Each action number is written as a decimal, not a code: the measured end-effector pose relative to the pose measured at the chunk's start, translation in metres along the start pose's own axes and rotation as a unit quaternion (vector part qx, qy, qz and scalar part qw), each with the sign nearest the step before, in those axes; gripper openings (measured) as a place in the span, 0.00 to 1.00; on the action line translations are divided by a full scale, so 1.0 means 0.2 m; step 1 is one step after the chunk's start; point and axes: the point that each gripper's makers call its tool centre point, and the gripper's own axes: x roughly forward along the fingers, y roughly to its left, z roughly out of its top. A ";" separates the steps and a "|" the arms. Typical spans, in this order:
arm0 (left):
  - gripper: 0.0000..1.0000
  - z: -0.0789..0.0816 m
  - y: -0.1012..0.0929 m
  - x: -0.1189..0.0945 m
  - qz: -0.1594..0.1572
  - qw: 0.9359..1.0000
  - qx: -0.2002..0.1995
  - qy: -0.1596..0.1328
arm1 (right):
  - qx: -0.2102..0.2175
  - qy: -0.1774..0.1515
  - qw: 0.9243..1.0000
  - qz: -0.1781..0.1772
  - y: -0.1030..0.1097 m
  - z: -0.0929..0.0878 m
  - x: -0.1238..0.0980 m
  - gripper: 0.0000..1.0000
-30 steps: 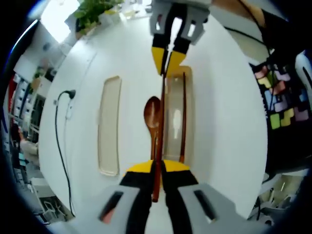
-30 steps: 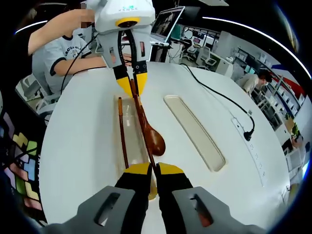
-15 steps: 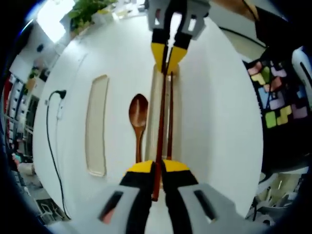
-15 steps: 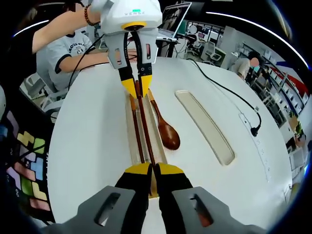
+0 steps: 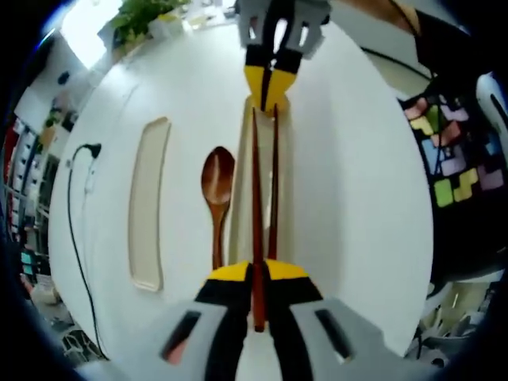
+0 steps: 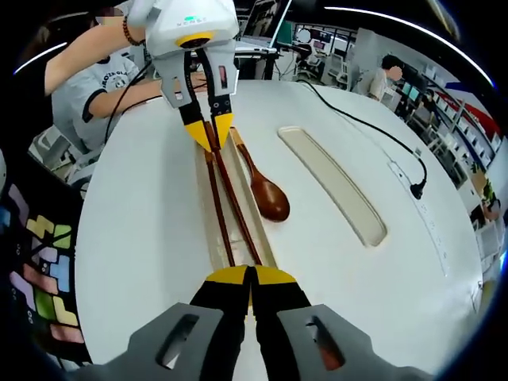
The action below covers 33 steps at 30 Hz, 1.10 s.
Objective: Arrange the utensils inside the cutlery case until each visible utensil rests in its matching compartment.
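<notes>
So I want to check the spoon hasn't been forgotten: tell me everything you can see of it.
The wooden spoon is dark reddish-brown and glossy, with an oval bowl and a slim straight handle. It lies flat on the white table, outside the cutlery case, right beside its long edge and roughly parallel to it; whether it touches the case is unclear. Its handle end points toward the left gripper. Neither gripper holds it.

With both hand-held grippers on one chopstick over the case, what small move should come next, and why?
Probably lower and release the dark wooden chopstick. The left hand-held gripper and right hand-held gripper pinch its ends along the narrow clear case tray, beside the second chopstick. The wooden spoon lies outside on the white table.
</notes>
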 end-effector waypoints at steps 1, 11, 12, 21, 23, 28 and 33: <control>0.06 0.00 0.00 0.00 0.000 1.000 0.002 0.001 | 0.000 0.000 1.000 -0.001 0.00 0.00 0.00 0.00; 0.05 0.00 -0.02 0.05 -0.010 0.996 0.083 0.007 | 0.003 -0.015 1.000 -0.011 -0.02 0.05 -0.01 0.00; 0.05 0.01 -0.02 0.05 -0.014 0.996 0.083 0.004 | 0.003 -0.016 1.000 -0.010 -0.02 0.05 -0.01 0.00; 0.05 0.00 0.01 0.01 -0.011 0.996 0.086 -0.014 | 0.008 -0.022 1.000 -0.014 -0.02 0.08 -0.01 0.00; 0.05 0.00 0.00 0.01 -0.014 0.996 0.092 -0.017 | 0.007 -0.021 1.000 -0.017 -0.03 0.08 -0.01 0.00; 0.06 0.00 0.02 0.03 -0.003 0.995 0.100 -0.018 | 0.010 -0.024 0.999 -0.023 -0.04 0.09 -0.03 0.01; 0.11 0.02 0.01 0.00 -0.005 0.997 0.071 -0.027 | 0.014 -0.023 0.999 -0.026 -0.04 0.08 -0.04 0.02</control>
